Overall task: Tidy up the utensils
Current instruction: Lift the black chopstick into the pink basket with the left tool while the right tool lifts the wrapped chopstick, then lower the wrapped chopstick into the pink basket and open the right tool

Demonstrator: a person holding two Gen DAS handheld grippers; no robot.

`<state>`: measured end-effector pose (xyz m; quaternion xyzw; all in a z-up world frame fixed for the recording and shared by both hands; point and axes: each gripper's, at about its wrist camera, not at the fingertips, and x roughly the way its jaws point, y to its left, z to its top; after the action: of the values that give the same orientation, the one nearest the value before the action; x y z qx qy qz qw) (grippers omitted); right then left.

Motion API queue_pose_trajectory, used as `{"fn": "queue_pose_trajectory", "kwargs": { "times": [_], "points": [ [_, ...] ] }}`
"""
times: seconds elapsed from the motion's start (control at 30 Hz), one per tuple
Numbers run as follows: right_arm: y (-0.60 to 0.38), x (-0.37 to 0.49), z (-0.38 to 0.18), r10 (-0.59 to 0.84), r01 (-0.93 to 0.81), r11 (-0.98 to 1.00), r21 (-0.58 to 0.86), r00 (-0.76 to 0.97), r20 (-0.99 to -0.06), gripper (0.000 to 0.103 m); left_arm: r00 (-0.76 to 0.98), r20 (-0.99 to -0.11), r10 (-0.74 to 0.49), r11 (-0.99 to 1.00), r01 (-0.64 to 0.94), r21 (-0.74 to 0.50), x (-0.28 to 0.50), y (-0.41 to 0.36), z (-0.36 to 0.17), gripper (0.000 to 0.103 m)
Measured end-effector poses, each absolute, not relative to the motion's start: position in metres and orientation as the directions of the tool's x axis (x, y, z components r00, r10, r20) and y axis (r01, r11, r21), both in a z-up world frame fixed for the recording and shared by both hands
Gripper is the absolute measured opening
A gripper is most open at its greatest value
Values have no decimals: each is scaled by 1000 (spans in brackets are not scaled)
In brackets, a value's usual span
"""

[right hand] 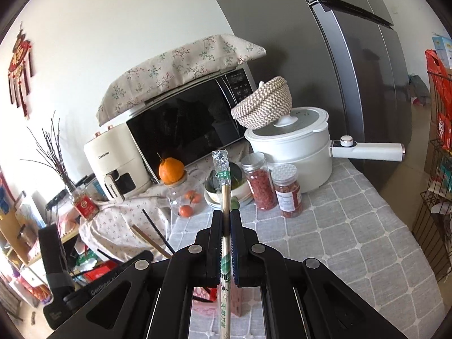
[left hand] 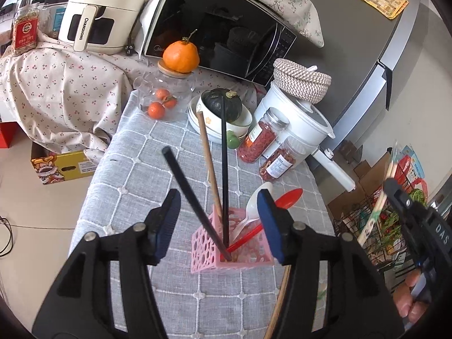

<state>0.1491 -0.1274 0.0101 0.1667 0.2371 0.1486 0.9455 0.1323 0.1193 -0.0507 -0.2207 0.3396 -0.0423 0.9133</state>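
A pink perforated utensil holder point(left hand: 226, 250) stands on the grey checked tablecloth point(left hand: 141, 169). It holds two black chopsticks point(left hand: 224, 169), a wooden chopstick point(left hand: 209, 163), a white spoon point(left hand: 254, 206) and a red spoon point(left hand: 282, 202). My left gripper point(left hand: 219, 214) is open, its blue-padded fingers either side of the holder. My right gripper point(right hand: 226, 220) is shut on a plastic-wrapped pair of disposable chopsticks point(right hand: 224, 180), held upright above the pink holder point(right hand: 209, 296). In the left wrist view it appears at the right edge point(left hand: 375, 212).
Behind the holder stand stacked bowls with a dark squash point(left hand: 223, 104), a glass jar of oranges point(left hand: 163, 96), two jars of red dried goods point(left hand: 260, 138), a white electric pot point(right hand: 291, 152), a microwave point(left hand: 217, 28) and an air fryer point(left hand: 99, 11). A wire rack point(left hand: 378, 220) stands right.
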Motion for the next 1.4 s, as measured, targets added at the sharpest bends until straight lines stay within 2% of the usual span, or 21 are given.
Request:
{"fn": "queue_pose_trajectory", "kwargs": {
  "times": [0.23,0.47,0.57,0.83,1.03,1.17,1.23,1.37,1.4],
  "points": [
    [-93,162,16,282,-140,904,405,905,-317,5,706,-687,-170,956,-52,-290,104,127,-43,68],
    [-68,177,0,150,-32,926,377,946,-288,5,695,-719,28,1000,-24,15,82,128,-45,72],
    [-63,182,-11,108,14,921,389,951,-289,5,662,-745,81,996,-27,85,84,133,-55,72],
    [-50,183,-28,21,97,908,407,961,-276,5,623,-781,36,998,-67,-8,86,157,-62,72],
    [-36,178,-42,49,71,927,369,951,-307,7,617,-787,19,996,-83,-41,86,154,-63,72],
    [-39,171,-36,107,31,918,396,941,-322,10,620,-784,14,995,-88,-51,85,152,-61,72],
    [-43,165,-26,135,1,919,394,939,-317,16,619,-785,-4,994,-80,-68,84,150,-60,72],
    [-57,158,-4,184,-45,923,383,924,-335,39,609,-791,-60,990,-62,-123,83,142,-59,72],
    [-62,156,2,194,-53,924,378,919,-345,41,606,-792,-74,990,-54,-134,83,139,-59,73]
  ]
}}
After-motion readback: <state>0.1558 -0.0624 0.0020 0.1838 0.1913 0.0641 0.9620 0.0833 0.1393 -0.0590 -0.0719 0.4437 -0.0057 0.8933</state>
